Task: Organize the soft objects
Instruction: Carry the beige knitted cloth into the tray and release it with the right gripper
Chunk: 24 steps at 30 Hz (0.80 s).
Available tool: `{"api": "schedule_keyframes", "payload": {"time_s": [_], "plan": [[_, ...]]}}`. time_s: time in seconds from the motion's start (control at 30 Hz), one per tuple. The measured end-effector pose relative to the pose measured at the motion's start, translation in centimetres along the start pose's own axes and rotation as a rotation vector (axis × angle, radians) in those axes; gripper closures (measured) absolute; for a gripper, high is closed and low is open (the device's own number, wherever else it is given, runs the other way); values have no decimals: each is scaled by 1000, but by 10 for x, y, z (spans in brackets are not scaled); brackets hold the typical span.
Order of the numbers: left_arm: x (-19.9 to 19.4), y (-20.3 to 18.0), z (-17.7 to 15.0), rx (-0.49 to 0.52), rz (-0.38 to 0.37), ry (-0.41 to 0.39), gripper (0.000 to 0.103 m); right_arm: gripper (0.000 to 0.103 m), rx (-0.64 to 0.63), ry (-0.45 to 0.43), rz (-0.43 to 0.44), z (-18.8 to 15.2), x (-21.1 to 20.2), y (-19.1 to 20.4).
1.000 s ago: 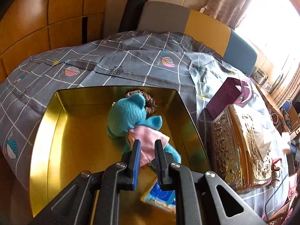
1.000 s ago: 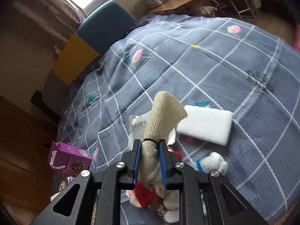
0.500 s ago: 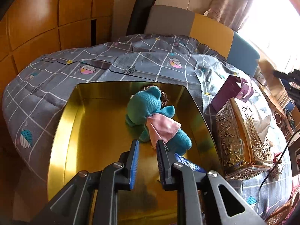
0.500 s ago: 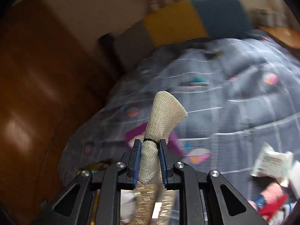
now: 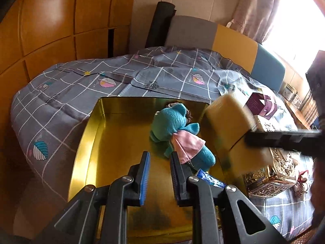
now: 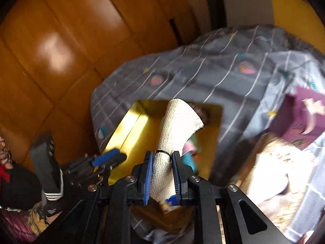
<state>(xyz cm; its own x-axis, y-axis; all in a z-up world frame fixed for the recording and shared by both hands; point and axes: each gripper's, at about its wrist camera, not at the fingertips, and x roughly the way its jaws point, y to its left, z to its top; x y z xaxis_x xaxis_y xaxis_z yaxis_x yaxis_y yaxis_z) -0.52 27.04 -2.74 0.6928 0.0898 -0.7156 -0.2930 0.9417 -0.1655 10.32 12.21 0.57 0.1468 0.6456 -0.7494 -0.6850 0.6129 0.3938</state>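
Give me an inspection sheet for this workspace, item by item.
Surface: grey checked quilt on a bed.
Job's things: teal plush toy lies in the gold tray; burlap pouch is carried above it.
Clutter: ornate gold box, purple carton.
Grippers: left gripper open, empty; right gripper shut on the pouch.
Cables: nothing seen.
Surroundings: wooden wardrobe, curtain.

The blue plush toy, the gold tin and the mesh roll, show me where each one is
blue plush toy (image 5: pixel 172 122): left wrist view, on its head.
gold tin (image 5: pixel 85 142): left wrist view, on its left wall.
mesh roll (image 6: pixel 176 126): right wrist view, on its upper part, above the fingers.
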Motion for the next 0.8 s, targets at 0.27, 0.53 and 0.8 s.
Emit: {"api": "schedule_keyframes", "payload": {"time_s": [0.27, 0.53, 0.8], "plan": [[-4, 21, -4, -59, 21, -4, 81, 83, 109, 80, 17, -17, 58, 6], [-5, 33, -3, -82, 41, -11, 81, 70, 146, 121, 35, -23, 83, 4], [-16, 16, -3, -38, 14, -39, 81, 49, 106, 32, -41, -31, 57, 10]]}}
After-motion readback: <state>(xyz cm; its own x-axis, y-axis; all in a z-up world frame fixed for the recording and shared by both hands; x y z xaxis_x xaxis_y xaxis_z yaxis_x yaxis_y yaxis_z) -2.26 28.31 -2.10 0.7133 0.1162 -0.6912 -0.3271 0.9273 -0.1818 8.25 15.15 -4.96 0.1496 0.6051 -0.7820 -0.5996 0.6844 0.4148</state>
